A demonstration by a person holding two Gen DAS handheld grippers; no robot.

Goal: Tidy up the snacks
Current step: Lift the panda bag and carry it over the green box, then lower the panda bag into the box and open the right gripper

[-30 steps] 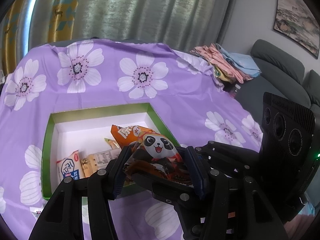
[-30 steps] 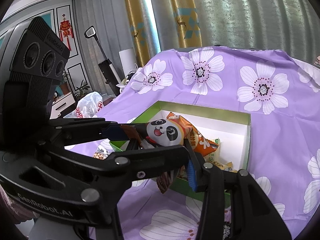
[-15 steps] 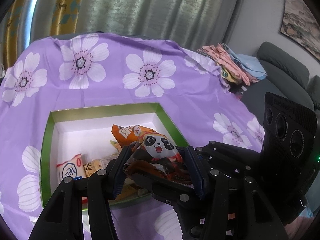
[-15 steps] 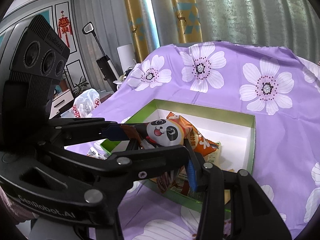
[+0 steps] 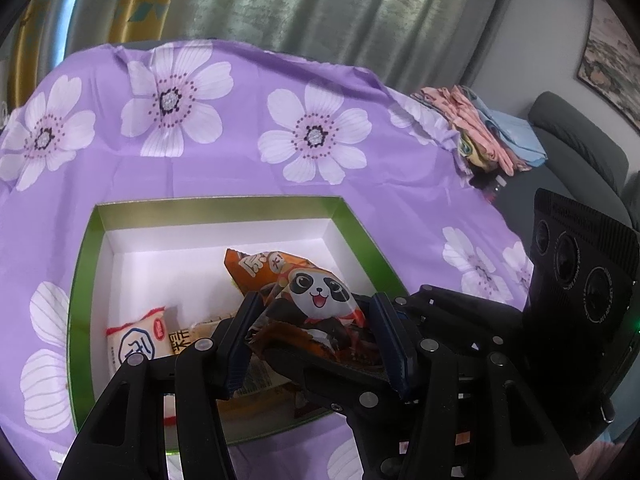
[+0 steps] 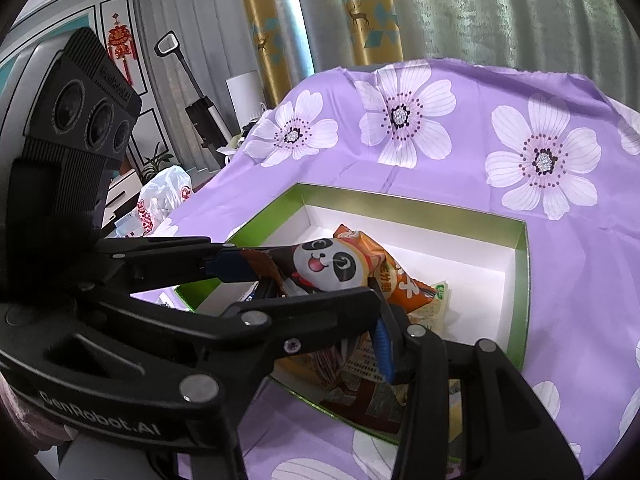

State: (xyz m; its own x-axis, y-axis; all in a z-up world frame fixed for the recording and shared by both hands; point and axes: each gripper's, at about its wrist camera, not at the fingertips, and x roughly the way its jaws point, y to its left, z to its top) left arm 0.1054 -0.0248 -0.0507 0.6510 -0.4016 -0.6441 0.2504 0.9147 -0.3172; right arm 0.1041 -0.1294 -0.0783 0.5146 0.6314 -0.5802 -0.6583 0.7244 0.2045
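Observation:
A panda-printed snack bag (image 5: 320,296) hangs over a green box (image 5: 220,204) with a white inside. My left gripper (image 5: 316,340) is shut on the bag, a blue pad against each side. My right gripper (image 6: 378,320) is shut on the same panda bag (image 6: 328,264) from the other side, crossing the left one. The right gripper's camera housing (image 5: 580,280) fills the right of the left wrist view. Inside the green box (image 6: 420,204) lie an orange snack bag (image 6: 408,284), a white and red packet (image 5: 138,340) and other packets half hidden behind the fingers.
The box sits on a table under a purple flowered cloth (image 5: 240,160). Folded clothes (image 5: 488,136) are stacked at its far right edge, with a grey sofa (image 5: 580,140) beyond. Off the left side stand a white plastic bag (image 6: 164,196) and an upright vacuum (image 6: 200,120).
Both grippers have moved forward and down together with the panda bag, so the box looks nearer and the bag now hangs over its near part. Neither grip has changed.

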